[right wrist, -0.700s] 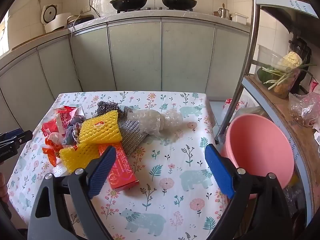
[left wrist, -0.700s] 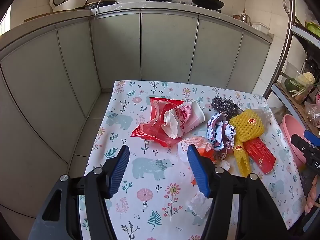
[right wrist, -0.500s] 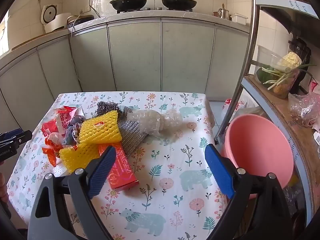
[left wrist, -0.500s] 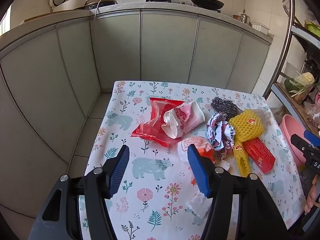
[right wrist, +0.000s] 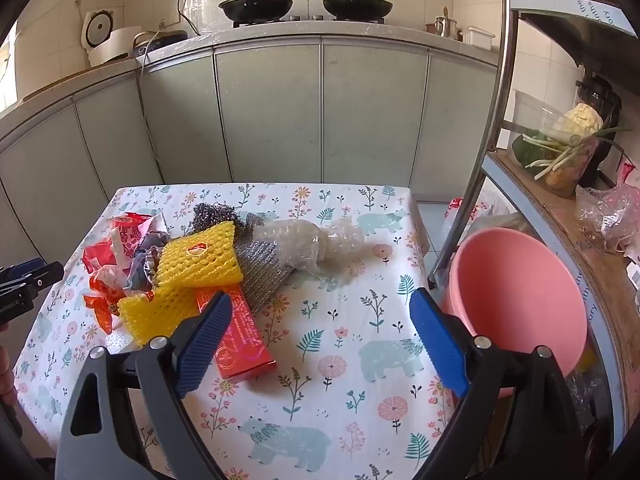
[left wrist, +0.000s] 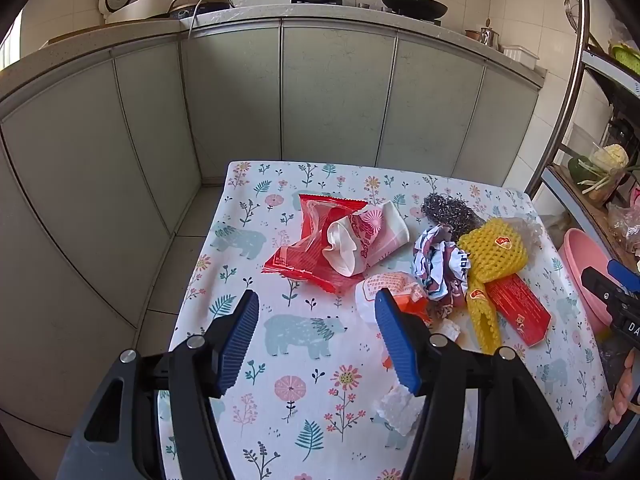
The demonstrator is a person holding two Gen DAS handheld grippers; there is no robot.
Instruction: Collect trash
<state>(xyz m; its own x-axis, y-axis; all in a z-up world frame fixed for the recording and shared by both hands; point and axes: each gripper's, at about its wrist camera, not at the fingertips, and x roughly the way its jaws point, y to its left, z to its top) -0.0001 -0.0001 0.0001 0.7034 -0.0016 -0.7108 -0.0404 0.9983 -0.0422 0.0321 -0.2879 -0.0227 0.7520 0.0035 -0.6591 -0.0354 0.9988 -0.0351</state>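
Trash lies on a floral tablecloth (left wrist: 304,344): a red wrapper (left wrist: 308,240), a crushed pink-and-white paper cup (left wrist: 364,236), crumpled paper (left wrist: 438,260), yellow foam nets (left wrist: 492,252), a red flat box (right wrist: 236,332), a steel scourer (left wrist: 448,210), a crushed clear bottle (right wrist: 308,244). My left gripper (left wrist: 316,340) is open and empty above the table's near left part. My right gripper (right wrist: 320,340) is open and empty above the near right part. A pink basin (right wrist: 516,296) sits just right of the table.
Grey kitchen cabinets (left wrist: 332,96) run behind the table, with woks and a rice cooker on the counter. A metal shelf rack (right wrist: 492,120) with vegetables and bags stands at the right. A white crumpled scrap (left wrist: 400,408) lies near the front edge.
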